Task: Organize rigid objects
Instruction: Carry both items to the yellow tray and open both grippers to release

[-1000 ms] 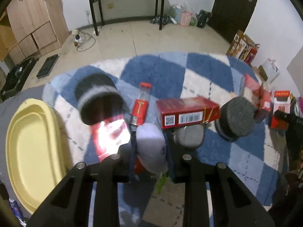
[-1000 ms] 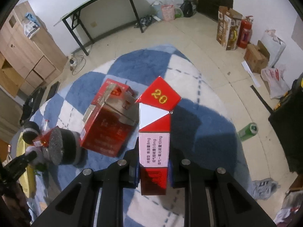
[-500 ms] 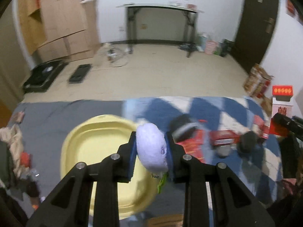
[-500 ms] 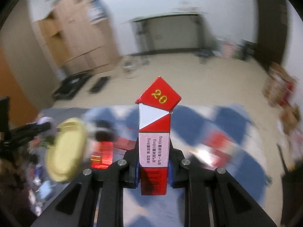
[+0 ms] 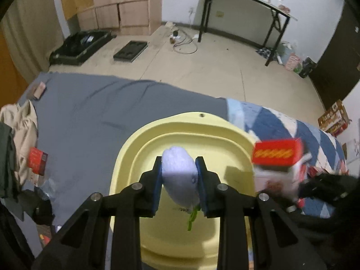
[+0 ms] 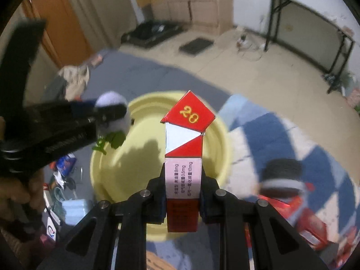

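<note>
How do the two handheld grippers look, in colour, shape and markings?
Both grippers, left gripper and right gripper, are matte black angular frames with triangular cut-outs and silver round bolt heads. The jaws carry blue pads. The right wrist view shows white lettering along the left gripper's side, too blurred to read.

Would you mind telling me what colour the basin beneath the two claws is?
The basin is pale yellow, clearest in the left wrist view.

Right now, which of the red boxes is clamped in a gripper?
The red-and-white box marked 20, upright between the right gripper pads above the yellow basin. The other red boxes lie blurred on the checked rug.
</note>
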### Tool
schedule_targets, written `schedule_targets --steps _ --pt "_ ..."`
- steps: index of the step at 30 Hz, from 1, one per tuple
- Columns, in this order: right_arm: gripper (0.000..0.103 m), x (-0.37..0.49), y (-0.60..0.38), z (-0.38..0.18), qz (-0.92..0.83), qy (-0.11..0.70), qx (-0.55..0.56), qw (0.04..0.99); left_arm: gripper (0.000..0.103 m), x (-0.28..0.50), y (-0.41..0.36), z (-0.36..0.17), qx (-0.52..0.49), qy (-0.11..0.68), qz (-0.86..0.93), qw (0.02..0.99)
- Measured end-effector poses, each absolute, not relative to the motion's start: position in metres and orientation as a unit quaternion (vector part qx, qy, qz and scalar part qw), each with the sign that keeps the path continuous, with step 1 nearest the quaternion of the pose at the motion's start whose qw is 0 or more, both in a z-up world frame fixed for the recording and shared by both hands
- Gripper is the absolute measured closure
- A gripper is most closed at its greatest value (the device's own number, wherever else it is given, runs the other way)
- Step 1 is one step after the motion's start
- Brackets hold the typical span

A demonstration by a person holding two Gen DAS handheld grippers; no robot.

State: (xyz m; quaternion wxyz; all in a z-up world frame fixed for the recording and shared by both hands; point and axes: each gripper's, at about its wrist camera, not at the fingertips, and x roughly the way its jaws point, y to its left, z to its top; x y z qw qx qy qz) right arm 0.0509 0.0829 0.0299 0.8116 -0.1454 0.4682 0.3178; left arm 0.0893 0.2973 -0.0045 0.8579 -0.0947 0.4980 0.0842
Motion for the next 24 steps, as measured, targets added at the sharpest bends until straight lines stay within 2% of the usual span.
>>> schedule_targets --steps 8,13,21,22,23,24 --pt "0.083 0.103 0.125 -0.041 0.303 0.524 -0.16 0.78 0.073 0.111 0.314 -0.061 -0.109 0.528 0.085 0.838" --pt "0.083 0.114 0.142 -0.051 0.305 0.521 -0.162 0.78 0.073 0.116 0.318 -0.085 -0.118 0.536 0.081 0.832" --pt "0.081 0.121 0.134 -0.063 0.313 0.519 -0.147 0.782 0.068 0.116 0.325 -0.082 -0.137 0.52 0.082 0.839" --pt "0.078 0.118 0.133 -0.062 0.313 0.518 -0.15 0.782 0.066 0.115 0.324 -0.081 -0.138 0.519 0.083 0.84" --pt "0.07 0.115 0.133 -0.06 0.313 0.515 -0.155 0.783 0.06 0.113 0.323 -0.078 -0.139 0.517 0.085 0.84" --pt "0.066 0.112 0.125 -0.061 0.315 0.51 -0.158 0.785 0.047 0.113 0.32 -0.076 -0.138 0.517 0.087 0.84"
